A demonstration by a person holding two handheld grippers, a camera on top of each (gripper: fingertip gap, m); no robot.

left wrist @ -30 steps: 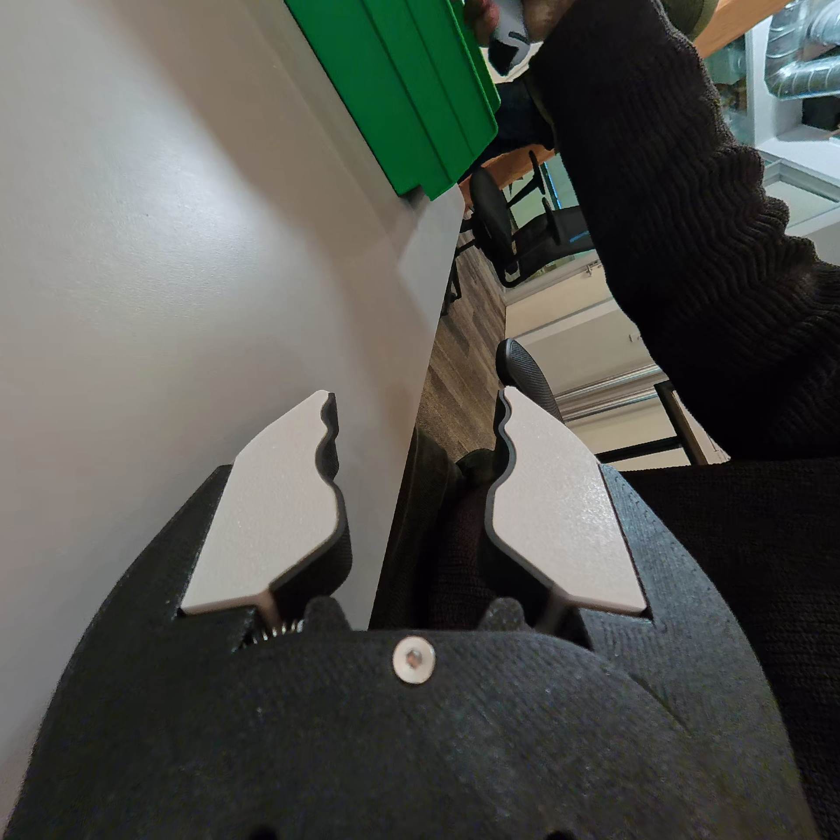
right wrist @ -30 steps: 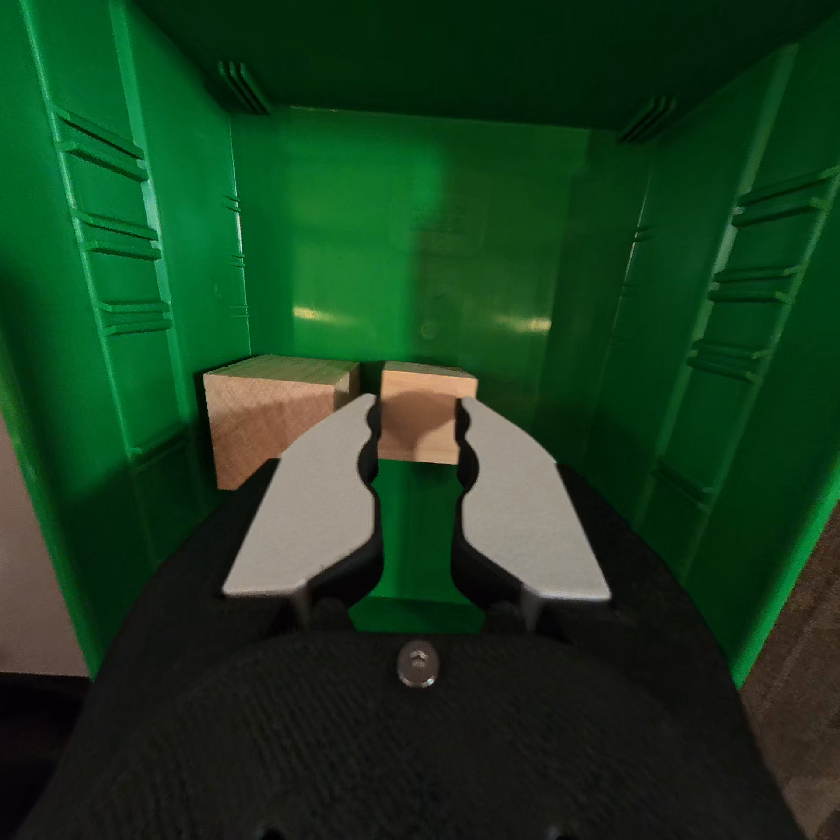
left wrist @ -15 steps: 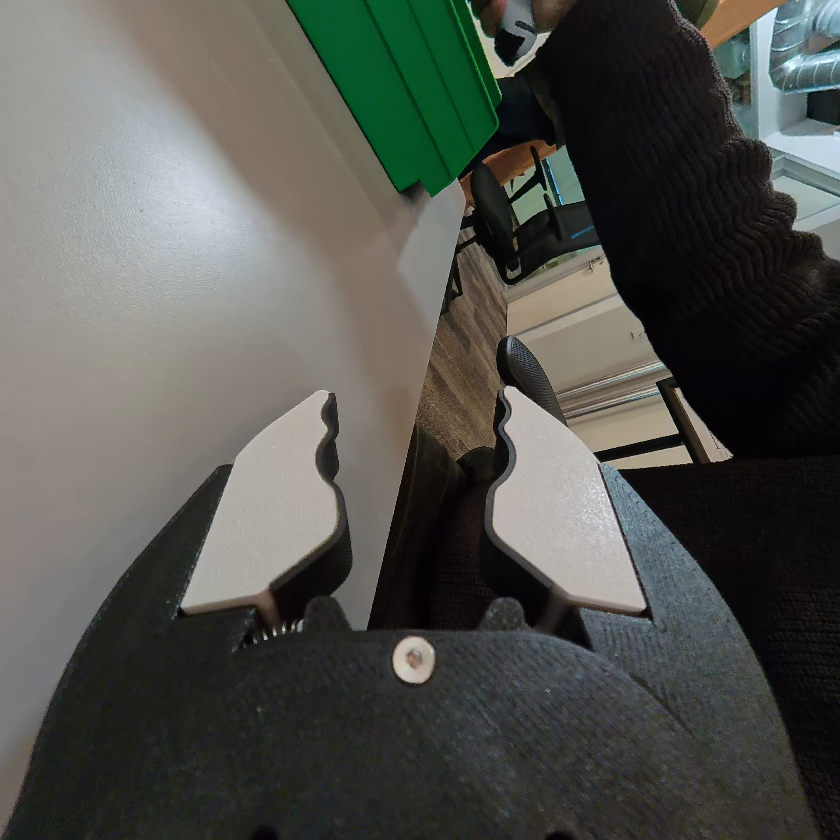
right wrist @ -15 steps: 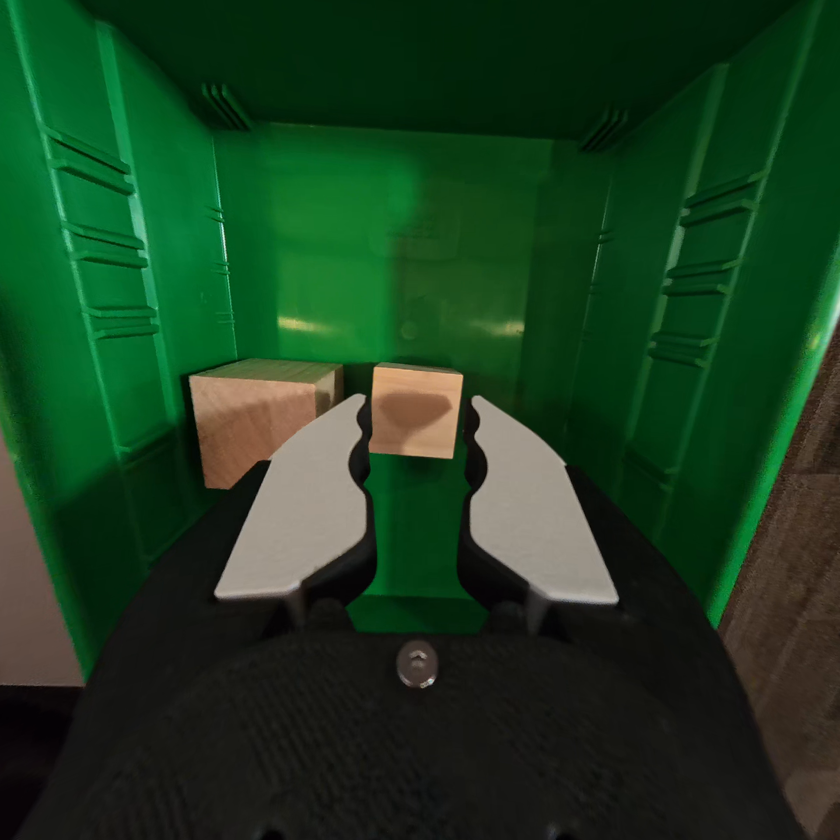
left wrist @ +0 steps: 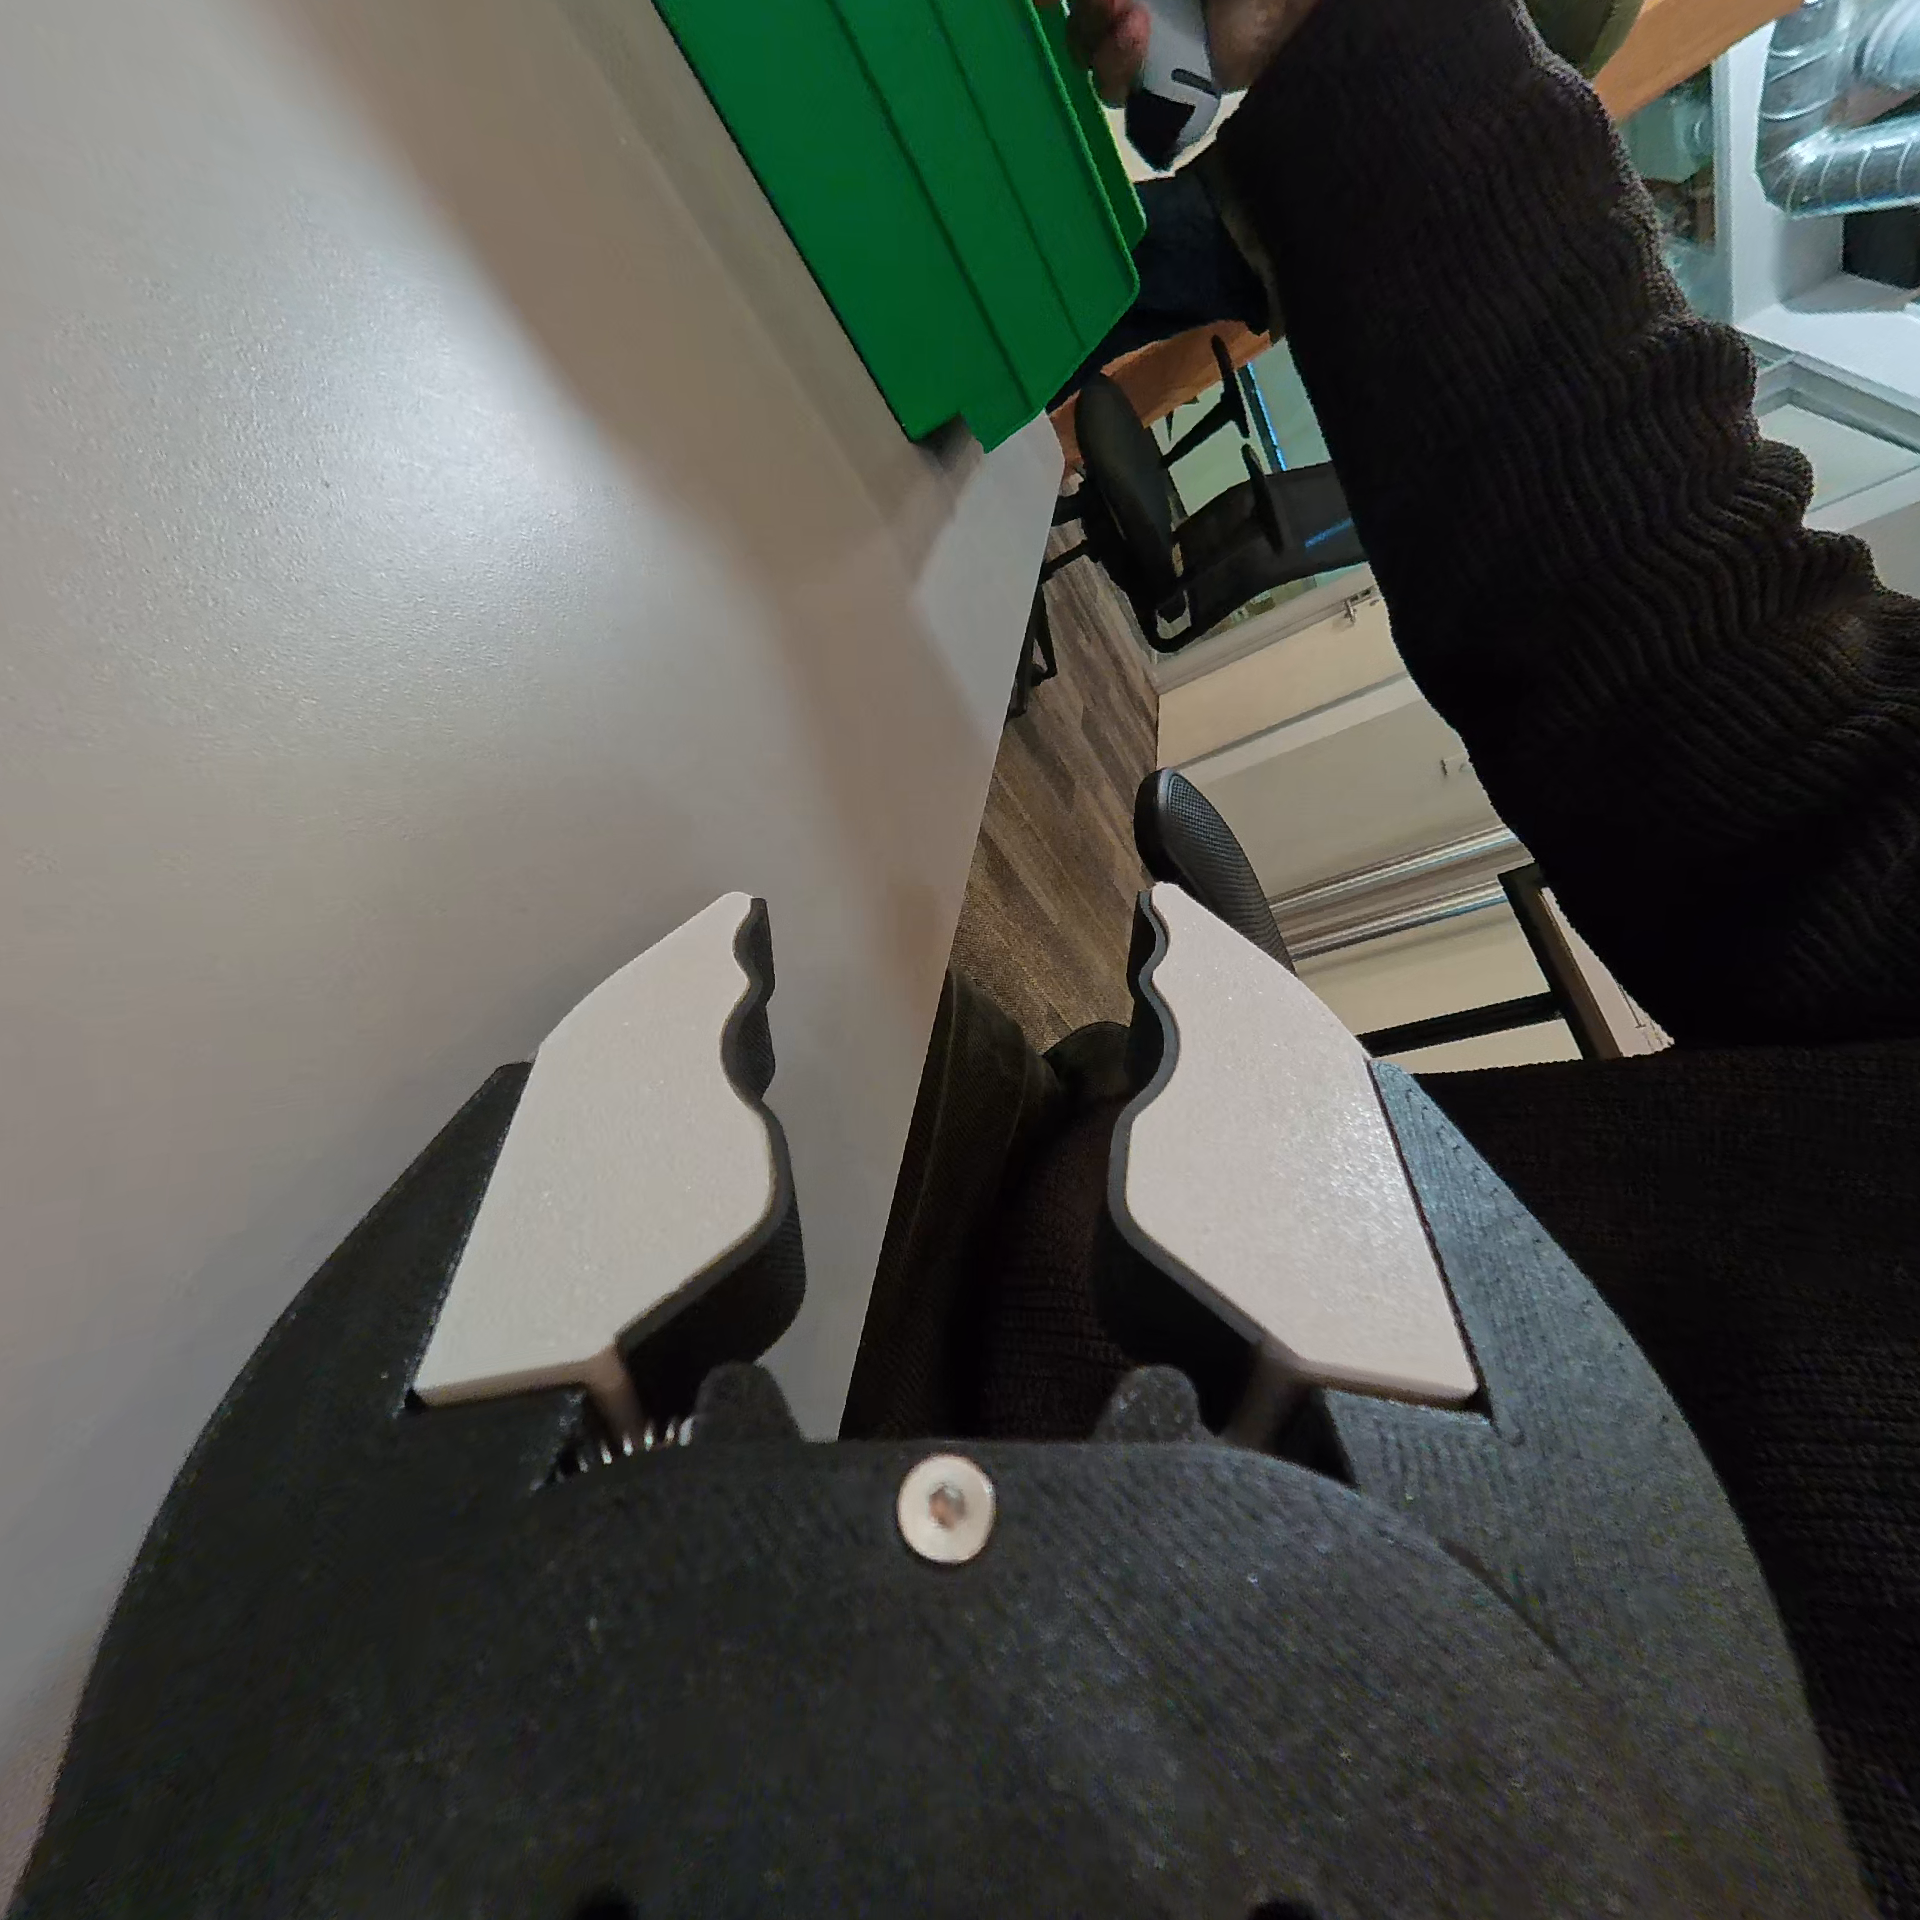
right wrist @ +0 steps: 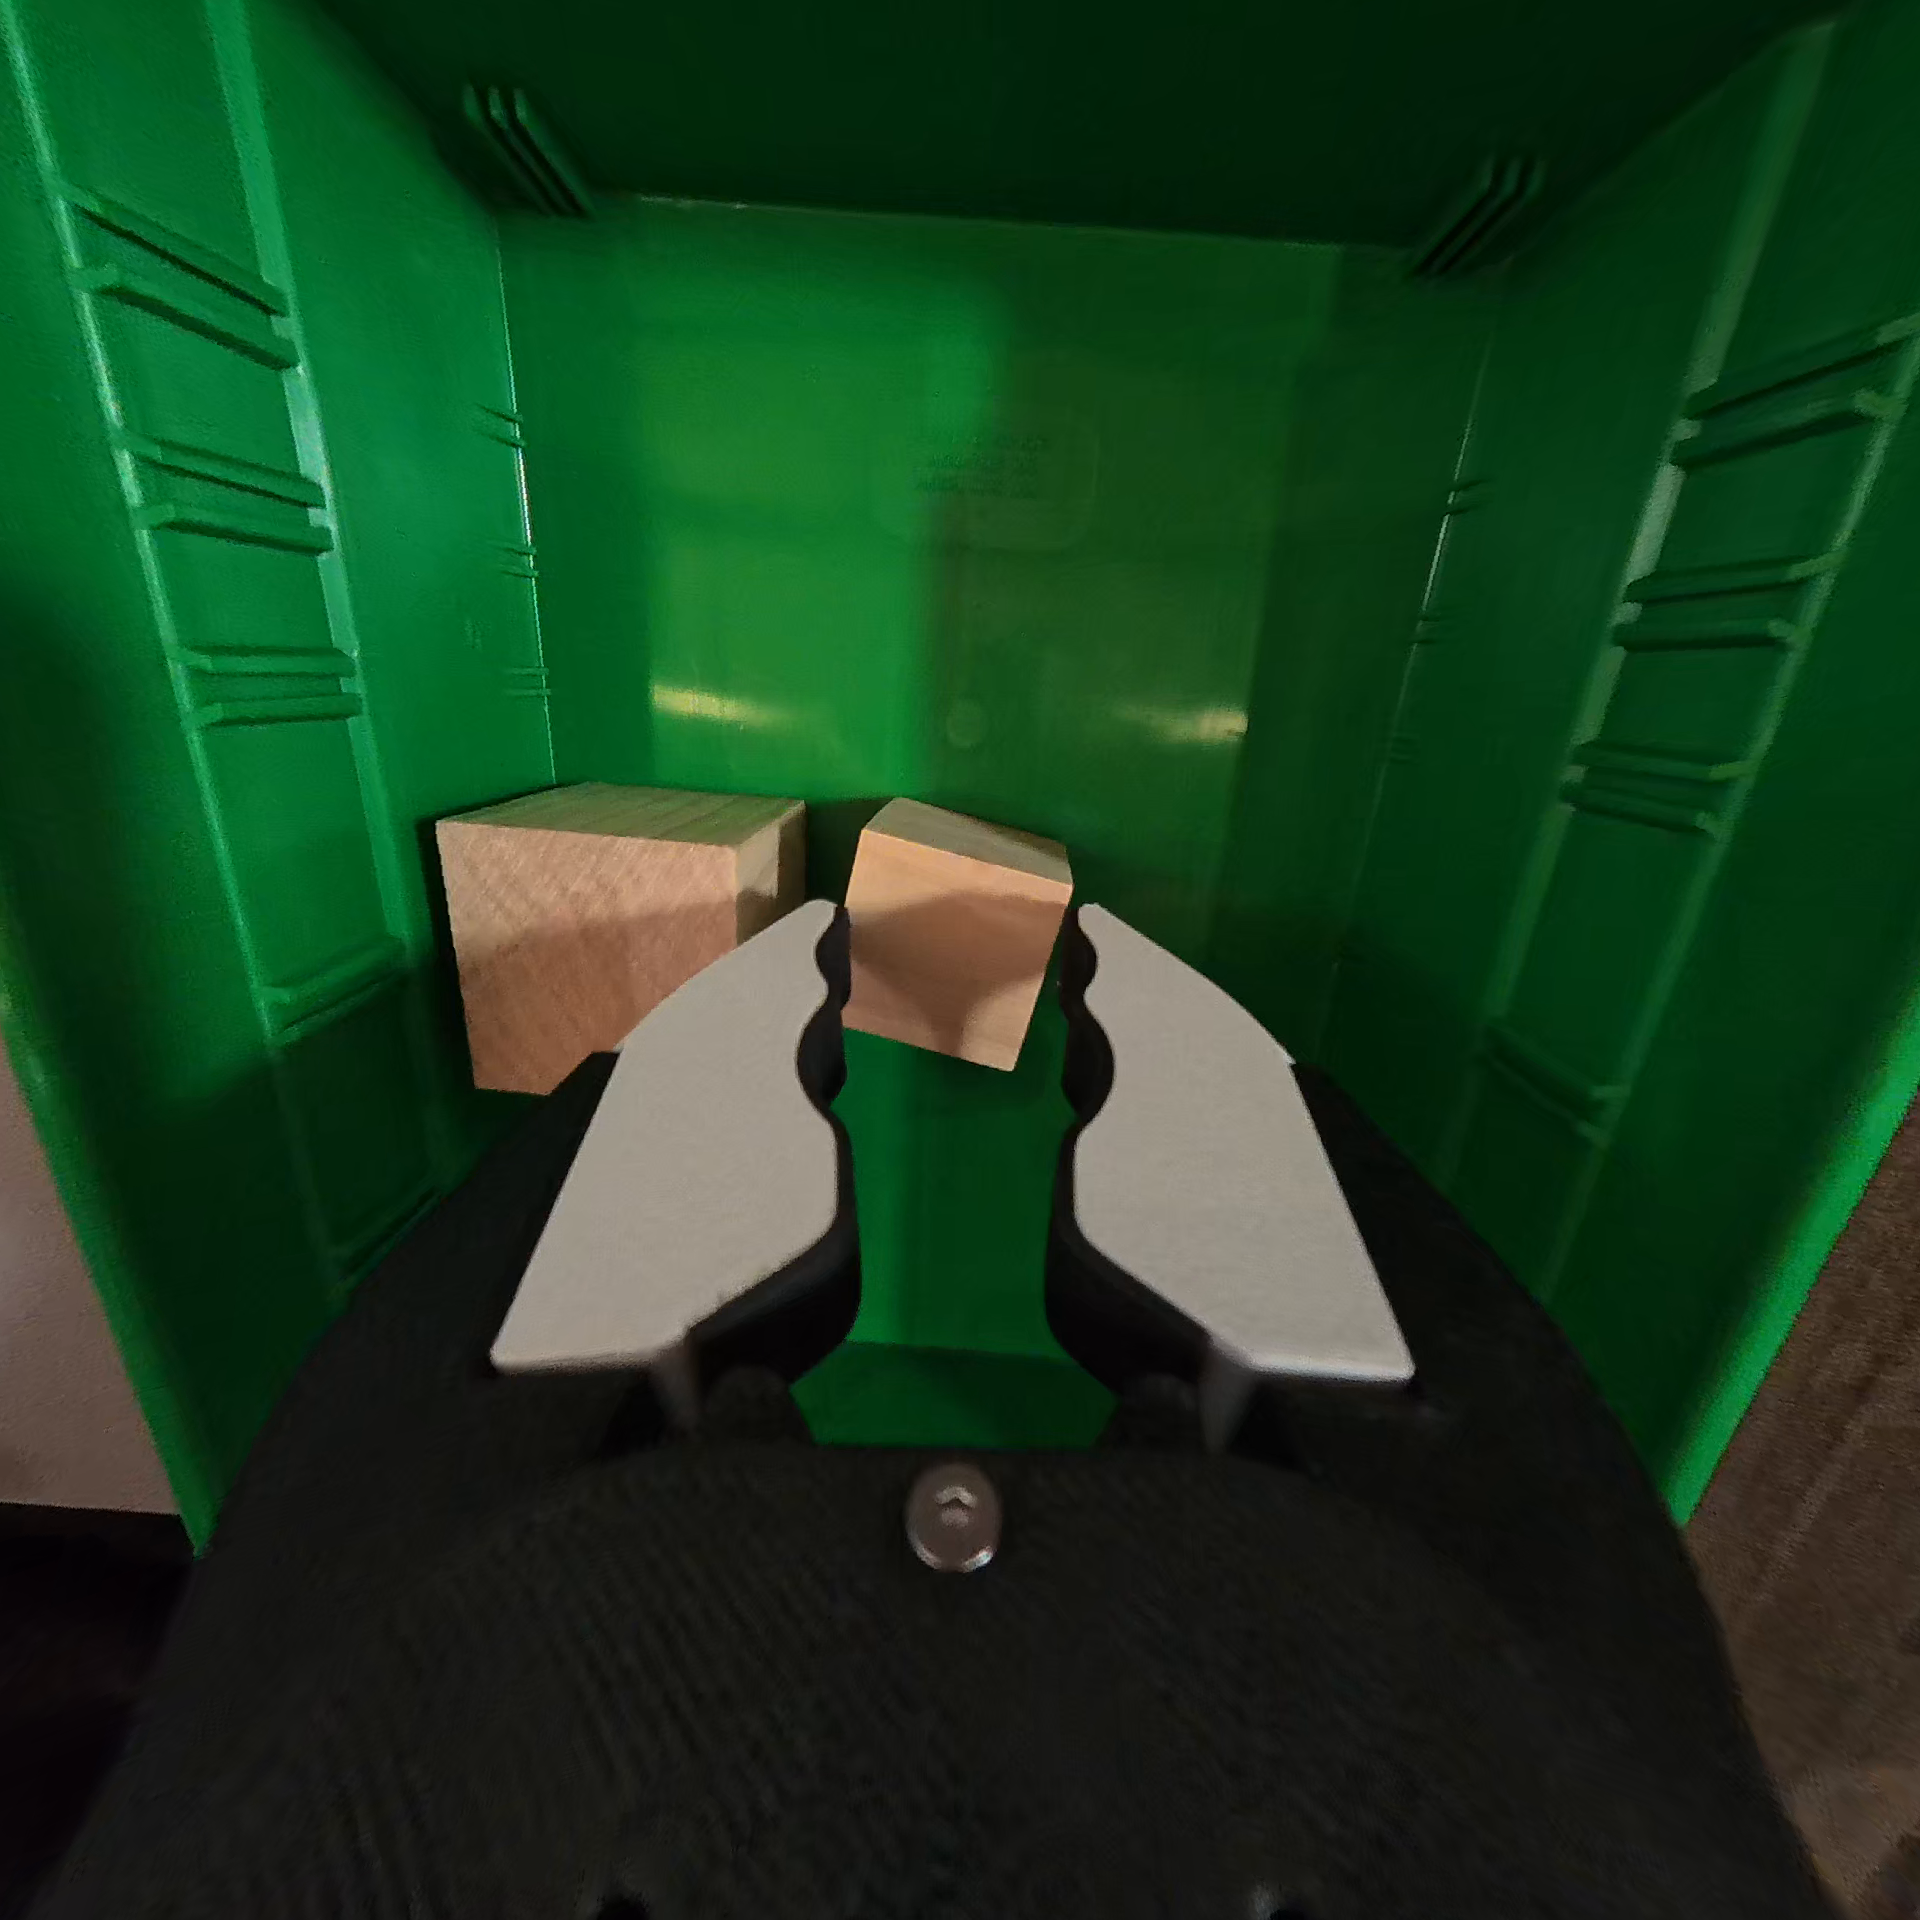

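Observation:
In the right wrist view my right gripper (right wrist: 954,920) is open, reaching into a green plastic bin (right wrist: 935,540). A small wooden cube (right wrist: 951,966) lies tilted just beyond my fingertips, free of both. A larger wooden block (right wrist: 592,925) stands to its left against the bin's left wall. In the left wrist view my left gripper (left wrist: 951,914) is open and empty, held at the edge of a white table (left wrist: 364,623). The green bin (left wrist: 935,208) shows far off on that table, with a person's dark knitted sleeve (left wrist: 1558,520) reaching to it.
The bin's ribbed walls (right wrist: 208,571) close in on both sides of my right gripper. Beyond the table edge are a wood-pattern floor (left wrist: 1070,779), black office chairs (left wrist: 1132,488) and a person's dark clothing (left wrist: 1662,1247) close to my left gripper.
My right gripper opened wider and drew back slightly. The small cube, at first square between the fingertips, now sits tilted and free. My left gripper has not moved.

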